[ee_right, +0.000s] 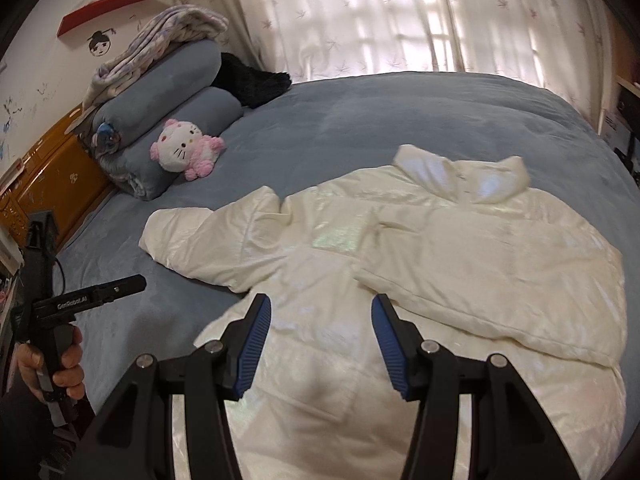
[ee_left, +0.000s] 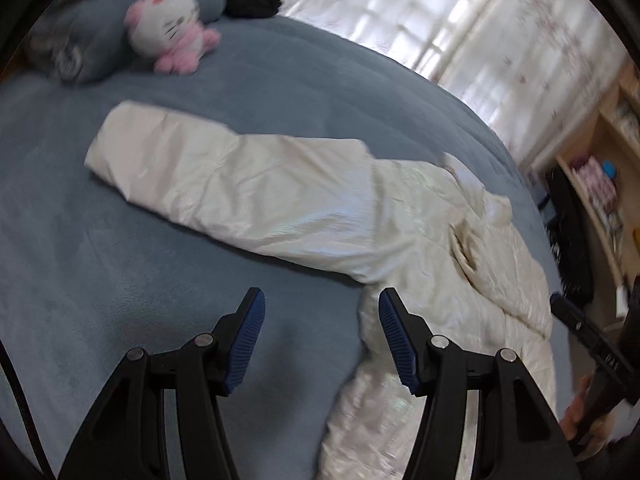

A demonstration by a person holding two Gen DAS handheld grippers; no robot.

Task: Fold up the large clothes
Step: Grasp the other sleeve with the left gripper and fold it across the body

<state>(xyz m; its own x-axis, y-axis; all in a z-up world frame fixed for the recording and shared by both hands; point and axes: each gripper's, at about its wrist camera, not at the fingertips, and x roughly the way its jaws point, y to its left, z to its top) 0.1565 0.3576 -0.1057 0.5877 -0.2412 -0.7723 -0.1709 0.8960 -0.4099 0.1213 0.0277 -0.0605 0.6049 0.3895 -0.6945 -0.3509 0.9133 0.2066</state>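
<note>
One jacket point(ee_right: 420, 264) lies on one bed point(ee_right: 360, 120); left tool point(ee_left: 322, 340) and right tool point(ee_right: 320, 344) gape empty.

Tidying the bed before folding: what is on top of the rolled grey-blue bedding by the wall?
A crumpled patterned blanket lies on the top roll; a pink-and-white plush cat leans against the lower roll. Anything beneath the blanket is hidden.

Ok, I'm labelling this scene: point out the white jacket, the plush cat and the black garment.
white jacket point(ee_right: 460, 248): right wrist view, its chest.
plush cat point(ee_right: 178, 148): right wrist view, its face.
black garment point(ee_right: 252, 82): right wrist view, its middle.
</note>
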